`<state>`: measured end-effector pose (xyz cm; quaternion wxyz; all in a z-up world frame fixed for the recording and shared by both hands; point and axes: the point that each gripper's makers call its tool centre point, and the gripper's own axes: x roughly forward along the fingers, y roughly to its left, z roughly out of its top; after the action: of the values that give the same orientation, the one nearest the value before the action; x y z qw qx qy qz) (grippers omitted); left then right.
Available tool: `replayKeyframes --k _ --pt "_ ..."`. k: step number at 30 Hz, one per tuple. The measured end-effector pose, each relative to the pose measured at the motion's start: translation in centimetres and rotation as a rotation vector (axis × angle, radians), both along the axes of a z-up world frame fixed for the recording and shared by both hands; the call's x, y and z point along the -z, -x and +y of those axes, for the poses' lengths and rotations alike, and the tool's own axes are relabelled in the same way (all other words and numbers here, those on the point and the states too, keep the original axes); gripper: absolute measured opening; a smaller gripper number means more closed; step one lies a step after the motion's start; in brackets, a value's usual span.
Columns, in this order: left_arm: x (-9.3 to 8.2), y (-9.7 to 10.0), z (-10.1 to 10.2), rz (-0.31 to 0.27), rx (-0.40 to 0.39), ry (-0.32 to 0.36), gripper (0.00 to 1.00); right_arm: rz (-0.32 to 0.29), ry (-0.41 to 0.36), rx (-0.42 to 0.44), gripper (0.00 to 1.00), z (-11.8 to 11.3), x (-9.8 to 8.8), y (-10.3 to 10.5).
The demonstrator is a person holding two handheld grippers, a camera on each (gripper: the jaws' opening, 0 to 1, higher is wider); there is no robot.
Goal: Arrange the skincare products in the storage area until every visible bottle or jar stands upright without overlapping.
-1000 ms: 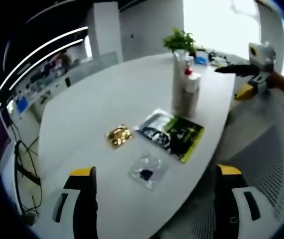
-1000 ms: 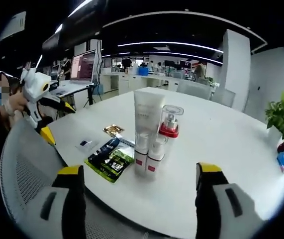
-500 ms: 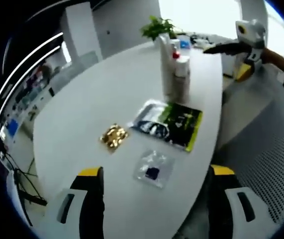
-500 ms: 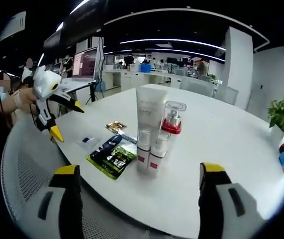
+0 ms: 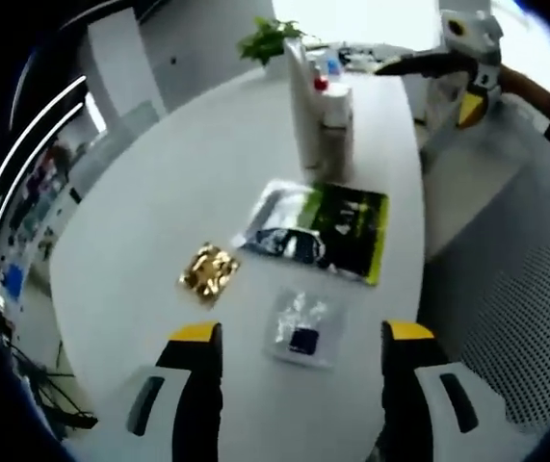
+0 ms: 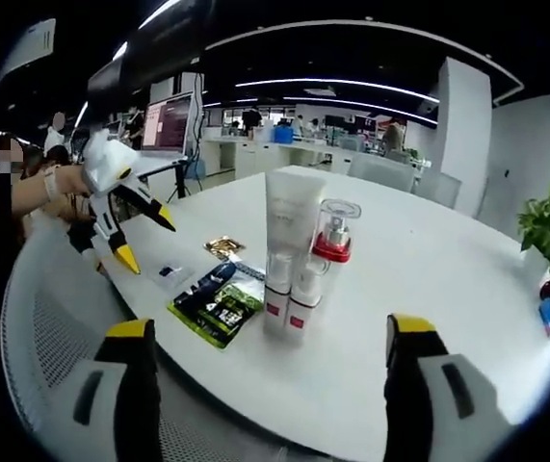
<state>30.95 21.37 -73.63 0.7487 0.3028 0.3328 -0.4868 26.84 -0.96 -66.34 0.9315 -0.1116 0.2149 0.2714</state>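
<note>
Bottles: cluster of skincare bottles (image 6: 297, 260) seen upright, tightly grouped mid-table (image 6: 429, 289).
Nearer arm: right gripper (image 6: 265, 395), jaws wide apart, empty; cluster straight ahead.
Left gripper (image 5: 299, 385): jaws apart, empty, over clear sachet (image 5: 303, 327); bottles well beyond.

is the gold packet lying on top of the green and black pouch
No, in the left gripper view the gold packet lies apart from the green and black pouch.

No legible text; print on green sachet (image 5: 340, 229) too blurred.
</note>
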Motion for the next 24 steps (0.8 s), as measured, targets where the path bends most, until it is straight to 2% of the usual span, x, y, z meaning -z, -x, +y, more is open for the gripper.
replayKeyframes --k 5,9,15,18,24 --pt "0.7 0.0 -0.1 0.013 0.039 -0.024 0.59 -0.014 -0.015 0.018 0.97 -0.3 -0.3 -0.1" --pt "1.8 0.0 0.0 0.017 0.096 -0.068 0.59 0.003 -0.015 0.021 0.97 -0.3 -0.1 -0.1" --pt "2.7 -0.7 -0.1 0.041 0.092 -0.081 0.55 -0.003 -0.003 0.024 0.96 -0.3 0.0 -0.1" --pt "3.2 -0.7 -0.1 0.06 0.086 -0.088 0.55 -0.018 0.011 0.023 0.95 -0.3 -0.2 -0.1" --pt "3.9 -0.2 -0.6 0.101 0.114 -0.094 0.51 0.0 0.015 0.025 0.95 -0.3 0.1 -0.1"
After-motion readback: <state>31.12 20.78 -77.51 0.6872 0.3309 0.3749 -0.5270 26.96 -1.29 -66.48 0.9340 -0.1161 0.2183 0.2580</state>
